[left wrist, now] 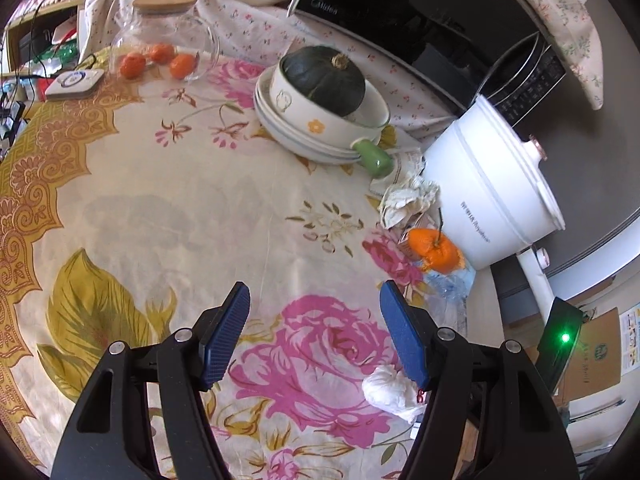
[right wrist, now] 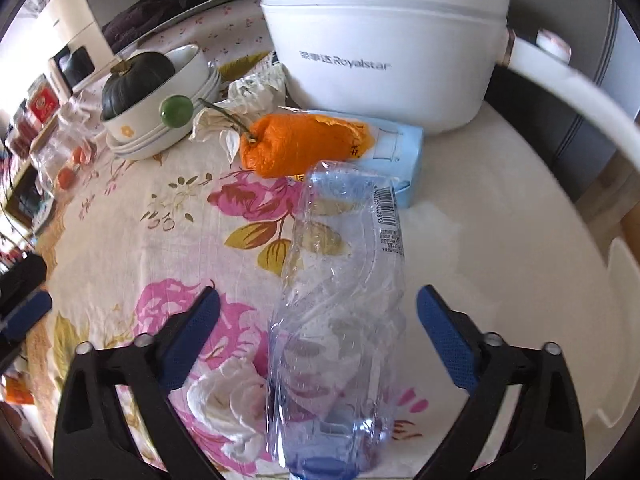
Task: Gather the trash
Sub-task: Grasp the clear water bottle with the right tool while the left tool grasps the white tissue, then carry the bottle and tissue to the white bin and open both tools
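A crushed clear plastic bottle (right wrist: 340, 300) lies on the floral tablecloth between the fingers of my right gripper (right wrist: 318, 304); the blue pads stand apart from its sides, so the gripper is open. A white tissue wad (right wrist: 224, 408) lies just left of the bottle. Beyond it are an orange peel (right wrist: 296, 144), a light blue carton (right wrist: 396, 152) and crumpled paper (right wrist: 256, 92). My left gripper (left wrist: 315, 300) hangs open over the cloth with nothing between its pads; the tissue wad (left wrist: 390, 394) lies by its right finger. The peel (left wrist: 438, 250) and crumpled paper (left wrist: 406, 198) lie further right.
A white Royalstar electric pot (right wrist: 384, 40) stands behind the trash. Stacked dishes (left wrist: 320, 136) hold a dark green squash (left wrist: 324, 76). A glass jar (left wrist: 164, 40) with mandarins stands far left. A black microwave (left wrist: 400, 8) sits at the back. The table edge (right wrist: 592, 260) runs at right.
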The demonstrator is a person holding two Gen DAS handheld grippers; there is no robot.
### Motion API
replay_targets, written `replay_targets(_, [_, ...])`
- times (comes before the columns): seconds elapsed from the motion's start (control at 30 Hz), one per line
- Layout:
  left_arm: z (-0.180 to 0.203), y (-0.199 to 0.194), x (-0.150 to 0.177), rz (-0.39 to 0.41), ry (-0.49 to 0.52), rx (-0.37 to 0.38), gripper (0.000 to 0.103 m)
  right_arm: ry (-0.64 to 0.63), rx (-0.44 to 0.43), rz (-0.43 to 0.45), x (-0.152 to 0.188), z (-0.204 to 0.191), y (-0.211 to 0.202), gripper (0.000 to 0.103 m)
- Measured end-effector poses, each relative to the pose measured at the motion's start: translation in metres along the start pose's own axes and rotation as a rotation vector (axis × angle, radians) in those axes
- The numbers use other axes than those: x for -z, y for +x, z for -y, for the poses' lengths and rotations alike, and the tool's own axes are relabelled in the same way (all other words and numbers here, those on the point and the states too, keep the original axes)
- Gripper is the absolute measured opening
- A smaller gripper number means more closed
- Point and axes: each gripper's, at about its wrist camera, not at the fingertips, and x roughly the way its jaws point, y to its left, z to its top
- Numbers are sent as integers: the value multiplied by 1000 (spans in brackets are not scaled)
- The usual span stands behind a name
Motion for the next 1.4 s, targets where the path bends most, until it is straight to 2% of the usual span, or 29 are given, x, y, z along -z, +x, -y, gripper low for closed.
replay_targets(0.03, [1, 2, 1, -16, 6, -4, 66, 6, -10, -9, 0, 2, 2, 62])
replay_targets(0.07, [3, 5, 1, -32, 13, -5, 66, 16, -25, -9, 1, 5, 2, 61])
replay_targets(0.3, [14, 20, 16, -153, 53, 31, 66, 56, -48, 59, 2, 22, -20, 60])
replay_targets(0.73, [53, 53, 58, -311, 119, 102, 66, 128, -30, 145, 8, 71, -68, 60])
replay_targets(0.83, [64, 61, 69, -342, 151, 99, 66, 150, -29, 158, 7, 78, -73, 60])
replay_targets(0.97, [71, 68, 75, -344, 188, 71, 65, 169, -31, 166, 6, 86, -79, 60])
replay_targets(1.03, [73, 71, 78, -348, 210, 62, 56, 173, -40, 166, 5, 88, -79, 60])
replay_targets(1.1, [75, 72, 81, -347, 224, 58, 38, 173, -47, 166, 6, 86, -80, 60])
replay_targets(1.17, [76, 70, 82, -336, 237, 69, 33, 168, -51, 168, 5, 84, -79, 60])
replay_targets(1.3, [74, 62, 77, -309, 245, 110, 30, 159, -58, 170, 5, 79, -78, 60])
replay_targets(1.4, [76, 49, 68, -249, 246, 126, 30, 151, -68, 172, 5, 75, -78, 60])
